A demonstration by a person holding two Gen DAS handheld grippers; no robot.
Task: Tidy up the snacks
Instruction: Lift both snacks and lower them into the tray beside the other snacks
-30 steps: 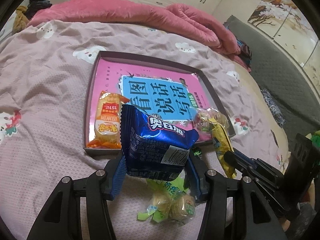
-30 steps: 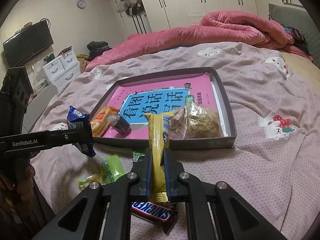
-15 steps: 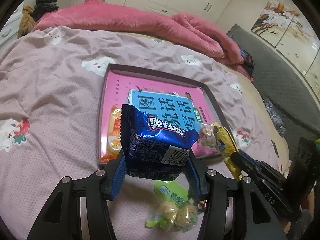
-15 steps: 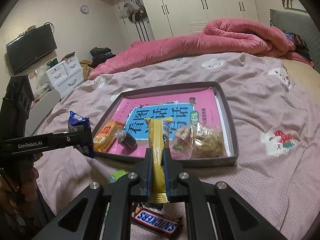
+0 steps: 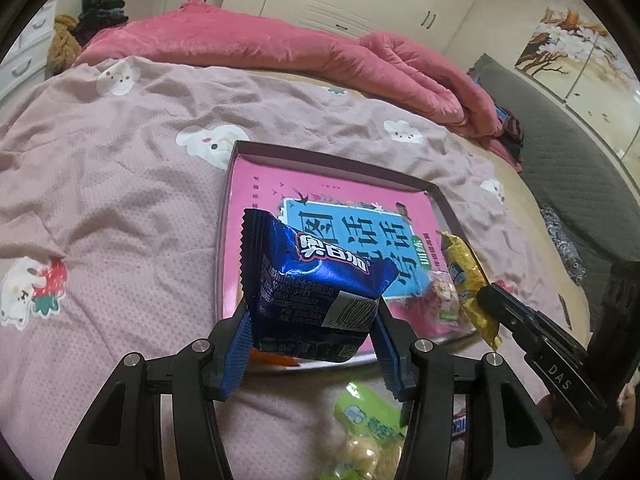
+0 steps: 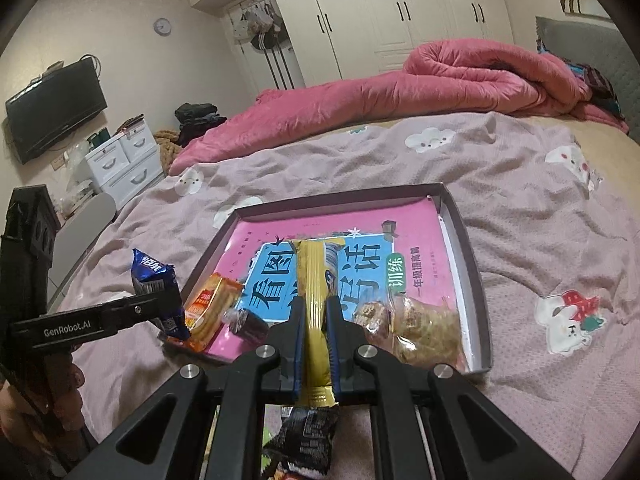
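Note:
My left gripper (image 5: pixel 310 320) is shut on a blue snack packet (image 5: pixel 312 280), held above the near left edge of a shallow dark tray (image 5: pixel 236 152) with a pink book inside. My right gripper (image 6: pixel 316 320) is shut on a yellow snack bar (image 6: pixel 314 280), held upright over the tray's near edge (image 6: pixel 476 364). In the right wrist view the blue packet (image 6: pixel 154 276) and left gripper (image 6: pixel 172 312) sit left of the tray. The tray holds an orange packet (image 6: pixel 210 308), a small dark candy (image 6: pixel 246 320) and clear-wrapped biscuits (image 6: pixel 424 328).
A green packet (image 5: pixel 368 416) and a dark wrapped bar (image 6: pixel 308 436) lie on the pink bedspread before the tray. A rolled pink quilt (image 6: pixel 460 76) lies at the far side. White drawers (image 6: pixel 124 164) and a TV (image 6: pixel 52 108) stand at left.
Both grippers have risen and moved forward toward the tray with their snacks. The tray looks farther below and the loose snacks have slid toward the bottom edges.

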